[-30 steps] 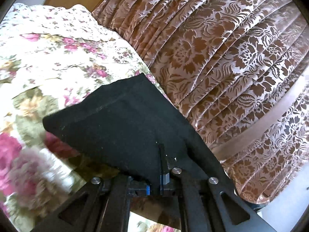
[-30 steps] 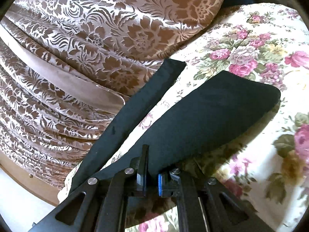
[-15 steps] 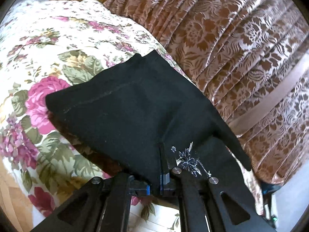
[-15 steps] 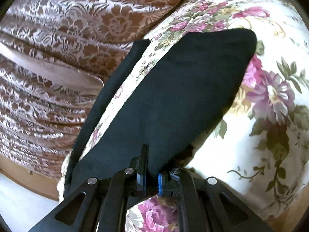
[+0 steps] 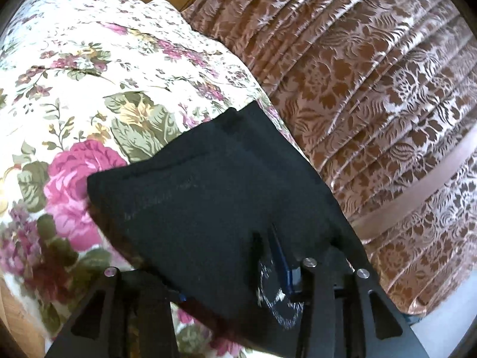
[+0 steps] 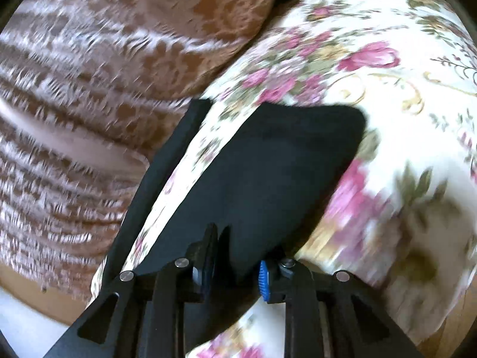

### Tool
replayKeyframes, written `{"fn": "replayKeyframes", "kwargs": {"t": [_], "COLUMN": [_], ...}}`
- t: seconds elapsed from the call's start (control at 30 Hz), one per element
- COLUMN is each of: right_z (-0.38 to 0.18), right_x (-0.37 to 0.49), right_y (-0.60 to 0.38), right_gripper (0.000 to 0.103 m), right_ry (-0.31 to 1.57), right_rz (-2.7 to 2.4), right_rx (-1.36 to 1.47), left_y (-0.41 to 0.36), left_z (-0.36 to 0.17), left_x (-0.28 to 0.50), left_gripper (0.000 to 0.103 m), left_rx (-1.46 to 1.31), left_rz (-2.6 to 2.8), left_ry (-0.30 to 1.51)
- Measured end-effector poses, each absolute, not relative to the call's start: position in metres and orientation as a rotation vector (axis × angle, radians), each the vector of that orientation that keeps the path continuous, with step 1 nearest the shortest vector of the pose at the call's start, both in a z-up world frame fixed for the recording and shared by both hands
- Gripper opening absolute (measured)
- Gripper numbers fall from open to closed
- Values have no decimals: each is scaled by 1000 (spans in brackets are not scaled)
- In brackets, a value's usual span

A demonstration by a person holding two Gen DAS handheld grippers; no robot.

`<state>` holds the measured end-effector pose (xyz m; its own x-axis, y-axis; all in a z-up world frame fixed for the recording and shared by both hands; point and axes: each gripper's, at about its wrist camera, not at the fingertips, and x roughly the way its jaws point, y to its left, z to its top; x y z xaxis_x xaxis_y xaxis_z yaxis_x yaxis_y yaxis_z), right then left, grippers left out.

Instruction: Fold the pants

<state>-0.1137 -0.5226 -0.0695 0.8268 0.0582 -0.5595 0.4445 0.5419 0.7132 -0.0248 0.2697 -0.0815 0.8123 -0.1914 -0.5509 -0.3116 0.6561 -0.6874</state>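
Fold laid, both tongs letting go.
Black cloth pants (image 5: 208, 208) lie on the floral bedspread (image 5: 74, 89); left gripper (image 5: 268, 253) and right gripper (image 6: 235, 256) parted, fabric between fingers, toward 12 o'clock. Judgement: withdraw straight back, avoid snagging.

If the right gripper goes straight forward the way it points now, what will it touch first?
Most likely the black pants: the cloth already lies between the fingers of the right gripper, which look parted, and stretches ahead of them. Beyond its far edge comes the floral bedspread. Depth is hard to judge in this blurred view.
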Motion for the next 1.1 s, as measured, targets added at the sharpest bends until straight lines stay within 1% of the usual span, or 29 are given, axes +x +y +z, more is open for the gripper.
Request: {"fn": "replayKeyframes", "kwargs": {"t": [0.03, 0.1, 0.13, 0.17, 0.2, 0.27, 0.57, 0.67, 0.73, 0.8, 0.83, 0.87, 0.9, 0.97, 1.03, 1.07, 1.1], "right_z": [-72, -75, -75, -75, -75, -73, -25, -29, -44, -62, -68, -70, -69, -64, -59, -56, -54], "right_x": [-114, -111, -109, -105, -101, -100, -128, -131, -132, -132, -133, -136, -136, -134, -135, -137, -139], "right_y": [-529, -540, -543, -544, -544, -544, -530, -532, -536, -538, -538, -537, -536, -536, -538, -540, -541], "right_gripper": [23, 18, 12, 10, 8, 7, 7, 7, 7, 6, 6, 7, 9, 12, 16, 17, 20], "right_ry": [567, 536, 532, 541, 551, 552, 480, 495, 529, 574, 577, 558, 556, 579, 582, 578, 576], "right_rz": [-260, -272, -286, -303, -312, -320, -312, -342, -373, -410, -410, -405, -401, -405, -446, -483, -508], "right_rx": [1005, 1051, 1052, 1043, 1033, 1023, 898, 868, 899, 922, 926, 920, 906, 874, 848, 832, 822], "left_y": [272, 274, 274, 274, 275, 277, 272, 277, 281, 279, 277, 276, 277, 278, 284, 289, 295], "left_z": [-84, -87, -89, -91, -93, -91, -46, -54, -69, -82, -86, -87, -87, -80, -74, -73, -71], "left_x": [-23, -19, -18, -16, -16, -21, -45, -50, -49, -44, -43, -43, -44, -45, -49, -50, -52], "left_gripper": [43, 32, 21, 8, 7, 6, 5, 6, 6, 9, 15, 16, 17, 26, 29, 32, 33], "left_rx": [-883, -895, -892, -886, -881, -896, -832, -827, -846, -819, -784, -773, -767, -746, -728, -728, -733], "left_rz": [75, 87, 94, 104, 114, 109, 82, 99, 117, 137, 168, 167, 163, 184, 226, 248, 273], "left_ry": [640, 648, 658, 677, 690, 671, 594, 616, 658, 713, 734, 733, 726, 711, 685, 675, 666]}}
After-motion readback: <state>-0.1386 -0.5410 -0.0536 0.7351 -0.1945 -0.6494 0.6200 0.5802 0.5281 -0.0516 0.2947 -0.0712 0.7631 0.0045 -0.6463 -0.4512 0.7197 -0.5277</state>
